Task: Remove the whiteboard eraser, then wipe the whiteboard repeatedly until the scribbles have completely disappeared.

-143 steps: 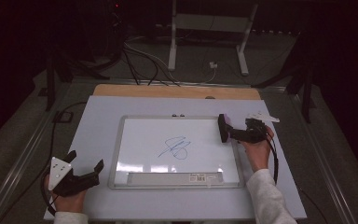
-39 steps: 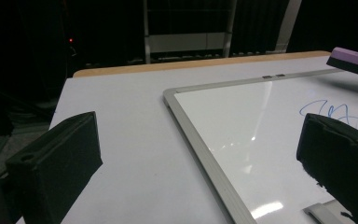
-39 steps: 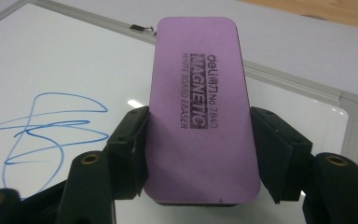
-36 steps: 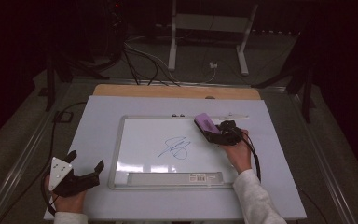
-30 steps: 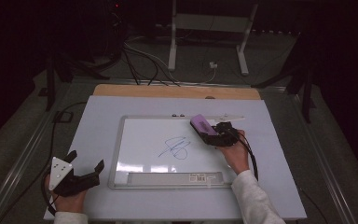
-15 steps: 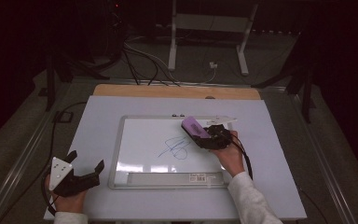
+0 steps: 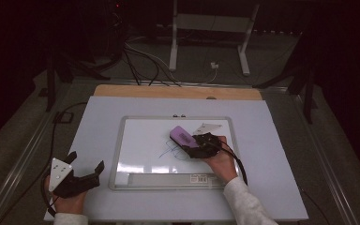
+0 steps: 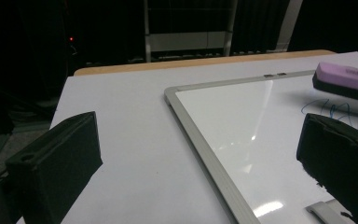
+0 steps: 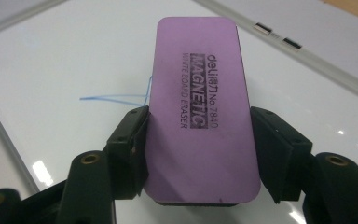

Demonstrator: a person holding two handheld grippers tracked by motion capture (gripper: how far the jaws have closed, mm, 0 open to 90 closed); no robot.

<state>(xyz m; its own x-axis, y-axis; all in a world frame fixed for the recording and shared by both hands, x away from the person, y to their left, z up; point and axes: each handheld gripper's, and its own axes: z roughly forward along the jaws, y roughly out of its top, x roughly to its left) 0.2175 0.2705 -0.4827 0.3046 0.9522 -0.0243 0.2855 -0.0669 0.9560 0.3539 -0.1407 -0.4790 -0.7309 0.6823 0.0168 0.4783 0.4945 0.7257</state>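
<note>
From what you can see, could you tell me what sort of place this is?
Probably a lab or recording workspace: a whiteboard lies flat on a white table, loose cables run across the floor, and a metal stand sits behind.

The left gripper [image 8: 200, 172] is seen with its 2 black jaws spread apart above the white table [image 8: 130, 140]; a purple eraser [image 8: 347, 81] is held over the whiteboard [image 8: 242, 121].

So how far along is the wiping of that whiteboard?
Done: the right tool has the purple eraser clamped. In hand: it sits over the blue scribble on the whiteboard. Left: the scribble shows unwiped. The left tool rests open beside the board.
</note>
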